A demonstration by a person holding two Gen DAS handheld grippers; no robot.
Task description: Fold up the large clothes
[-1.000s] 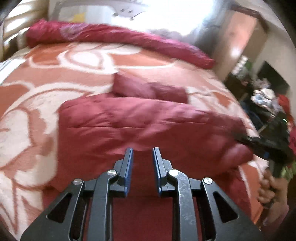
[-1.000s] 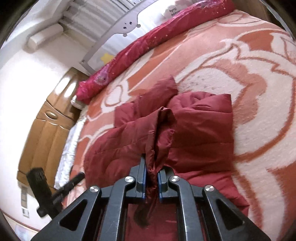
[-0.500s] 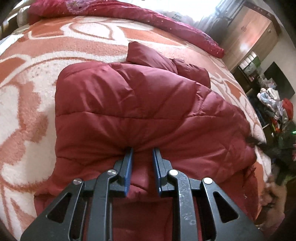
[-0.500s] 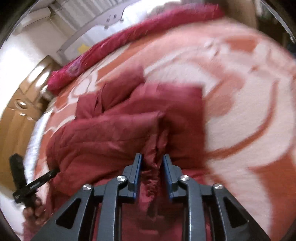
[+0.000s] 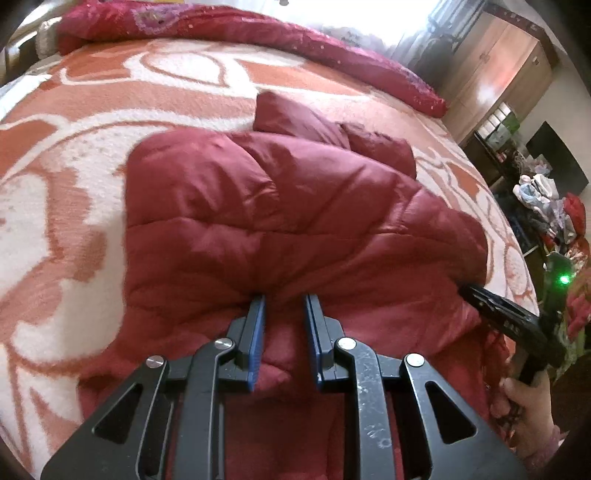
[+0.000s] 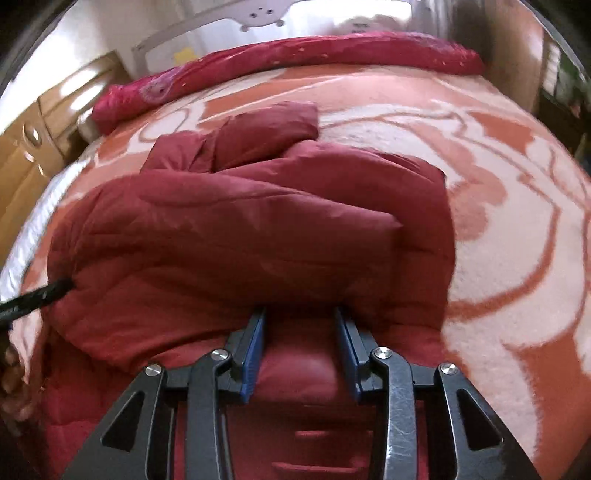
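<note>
A dark red quilted puffer jacket (image 5: 280, 206) lies folded over on the bed; it also shows in the right wrist view (image 6: 236, 236). My left gripper (image 5: 283, 301) is open, its fingertips pressed against the near edge of the folded layer, with a puff of fabric between the fingers. My right gripper (image 6: 300, 314) is open wider, its tips tucked under the edge of the upper fold. The right gripper also shows at the right edge of the left wrist view (image 5: 506, 321). One finger of the left gripper shows at the left edge of the right wrist view (image 6: 33, 299).
The bed carries an orange and white patterned blanket (image 5: 74, 177). A rolled red quilt (image 5: 258, 29) lies along the headboard side. A wooden wardrobe (image 5: 506, 74) and floor clutter (image 5: 543, 199) stand to the right. A wooden cabinet (image 6: 33, 147) stands on the other side.
My right gripper let go of the bunched jacket fabric and opened wide. The lifted flap now lies flat over the jacket. My left gripper moved in against the fold's near edge.
</note>
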